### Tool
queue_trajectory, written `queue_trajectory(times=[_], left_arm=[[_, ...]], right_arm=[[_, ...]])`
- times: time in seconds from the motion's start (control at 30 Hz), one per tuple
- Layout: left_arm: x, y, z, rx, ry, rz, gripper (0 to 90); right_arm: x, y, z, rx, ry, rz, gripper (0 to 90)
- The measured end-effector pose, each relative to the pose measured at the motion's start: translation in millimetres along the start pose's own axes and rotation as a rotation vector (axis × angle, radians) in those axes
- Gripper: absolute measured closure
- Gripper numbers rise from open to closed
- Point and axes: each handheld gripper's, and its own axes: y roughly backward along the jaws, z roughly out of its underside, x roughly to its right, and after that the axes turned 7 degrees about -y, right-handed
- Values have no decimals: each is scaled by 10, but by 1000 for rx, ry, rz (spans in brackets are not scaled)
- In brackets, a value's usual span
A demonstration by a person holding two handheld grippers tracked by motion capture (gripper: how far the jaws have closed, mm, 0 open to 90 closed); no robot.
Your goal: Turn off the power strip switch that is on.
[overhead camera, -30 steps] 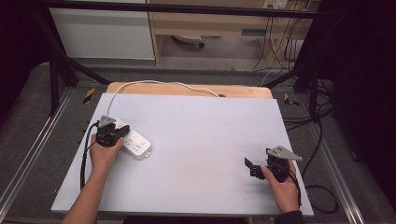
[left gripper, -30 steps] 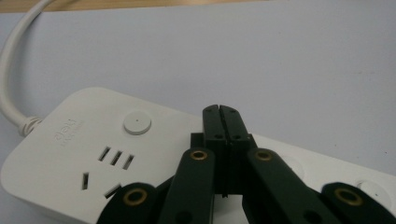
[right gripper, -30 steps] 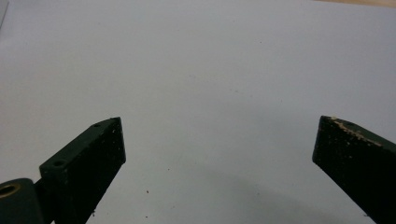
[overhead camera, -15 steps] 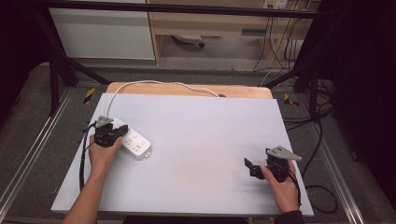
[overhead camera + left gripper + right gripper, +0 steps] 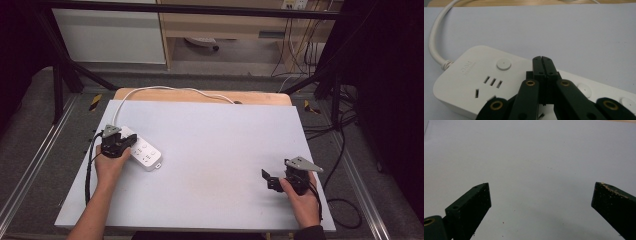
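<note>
Your left gripper (image 5: 541, 60) has its jaws fully together and holds nothing; its tip rests over the power strip (image 5: 469, 75), just beside the round button (image 5: 504, 64). The strip looks rigid, light and smooth, so it may slide; its stiff cable (image 5: 435, 37) can pull back. Take it across the narrow sides. Your right gripper (image 5: 541, 195) stands wide apart, empty, far away.

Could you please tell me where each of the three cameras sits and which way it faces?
High view: above the near edge, facing forward and down on the grey table; both forearms show.
Left gripper view: rides the left gripper, jaws shut over the white plastic power strip.
Right gripper view: rides the right gripper, open jaws over bare table.
Shared: the high view also shows the strip.
</note>
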Motion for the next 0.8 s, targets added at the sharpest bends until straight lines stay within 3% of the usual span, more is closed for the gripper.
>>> queue_trajectory(times=[0.27, 0.5, 0.8], left_arm=[[-14, 14, -1, 18, 17, 6, 900], [11, 22, 0, 23, -8, -3, 900], [34, 14, -6, 26, -9, 7, 900]], right_arm=[[0, 0, 2, 1, -2, 1, 30], [1, 4, 0, 4, -10, 2, 30], [-2, 5, 1, 10, -9, 2, 30]])
